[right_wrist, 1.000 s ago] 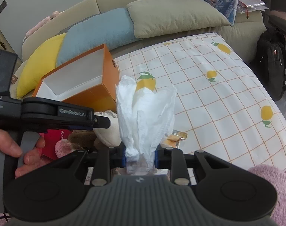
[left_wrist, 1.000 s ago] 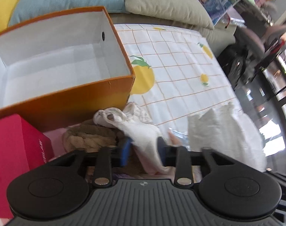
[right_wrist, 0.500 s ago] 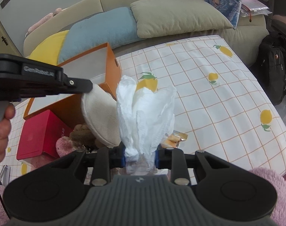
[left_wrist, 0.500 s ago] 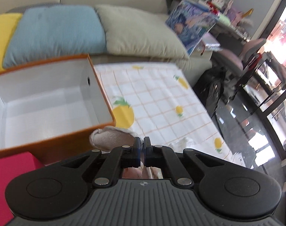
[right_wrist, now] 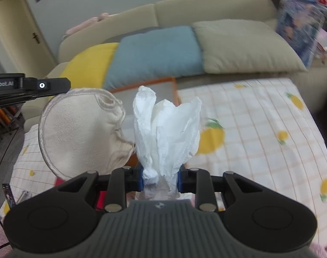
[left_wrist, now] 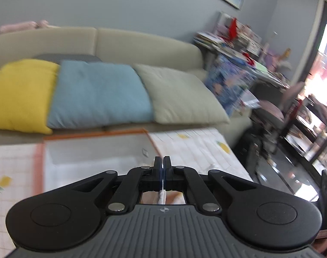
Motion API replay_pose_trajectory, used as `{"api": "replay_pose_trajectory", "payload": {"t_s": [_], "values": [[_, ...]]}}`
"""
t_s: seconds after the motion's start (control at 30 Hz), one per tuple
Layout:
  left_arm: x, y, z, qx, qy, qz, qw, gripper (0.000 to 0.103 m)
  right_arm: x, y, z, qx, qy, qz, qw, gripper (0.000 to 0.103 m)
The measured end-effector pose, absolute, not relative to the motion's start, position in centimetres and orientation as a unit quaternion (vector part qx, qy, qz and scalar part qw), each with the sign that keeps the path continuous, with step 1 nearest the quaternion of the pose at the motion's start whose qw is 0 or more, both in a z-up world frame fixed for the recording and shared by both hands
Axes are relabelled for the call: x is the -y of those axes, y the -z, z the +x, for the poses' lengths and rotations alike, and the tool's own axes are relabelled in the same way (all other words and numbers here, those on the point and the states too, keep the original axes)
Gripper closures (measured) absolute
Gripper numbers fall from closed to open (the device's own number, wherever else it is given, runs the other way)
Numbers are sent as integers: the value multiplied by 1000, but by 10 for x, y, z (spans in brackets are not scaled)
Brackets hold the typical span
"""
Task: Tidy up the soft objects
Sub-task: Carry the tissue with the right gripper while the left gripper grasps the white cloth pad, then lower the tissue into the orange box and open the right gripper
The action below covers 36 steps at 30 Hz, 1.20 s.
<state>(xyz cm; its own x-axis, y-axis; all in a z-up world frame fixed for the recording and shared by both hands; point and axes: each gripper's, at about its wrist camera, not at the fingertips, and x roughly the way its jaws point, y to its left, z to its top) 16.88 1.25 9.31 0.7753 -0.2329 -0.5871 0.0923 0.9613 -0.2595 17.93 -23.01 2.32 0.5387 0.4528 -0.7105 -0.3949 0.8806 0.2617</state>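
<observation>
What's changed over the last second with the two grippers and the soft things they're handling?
The left gripper closed on the cream round fabric pad that lay by the orange cardboard box and lifted it clear. The right gripper stayed clamped on the crumpled white tissue bundle, rising slightly. The box stayed put.

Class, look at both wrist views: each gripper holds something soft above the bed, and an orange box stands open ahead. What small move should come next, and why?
Probably carry the left gripper forward over the orange box and open it there. Its jaws are shut on the cream cloth, which hangs clear of the bed, and the box looks open. The right gripper, shut on the white tissue, could follow.
</observation>
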Motion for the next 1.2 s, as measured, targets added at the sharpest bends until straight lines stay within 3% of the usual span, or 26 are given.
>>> {"api": "replay_pose_trajectory", "payload": {"t_s": [0.37, 0.43, 0.53, 0.57, 0.63, 0.7, 0.93, 1.2], "values": [[-85, -76, 166, -351, 33, -120, 928, 103, 130, -22, 202, -432, -313, -16, 846, 78], [-90, -66, 157, -364, 29, -107, 925, 98, 125, -15, 203, -445, -314, -16, 838, 78], [-94, -46, 143, -387, 31, -106, 915, 68, 125, -7, 202, -459, -308, -17, 834, 78], [-95, -39, 138, -391, 23, -107, 914, 53, 125, -5, 202, -461, -304, -16, 833, 78], [-104, -24, 126, -394, -1, -119, 912, 37, 126, -4, 201, -465, -299, -11, 833, 78], [-118, -6, 120, -403, -26, -151, 902, 28, 125, -2, 199, -469, -296, -7, 832, 77], [-155, 29, 120, -414, -52, -284, 863, 26, 117, 6, 195, -479, -294, -15, 827, 77], [-145, 14, 118, -392, -57, -239, 887, 26, 98, -8, 205, -461, -309, -38, 831, 77]]}}
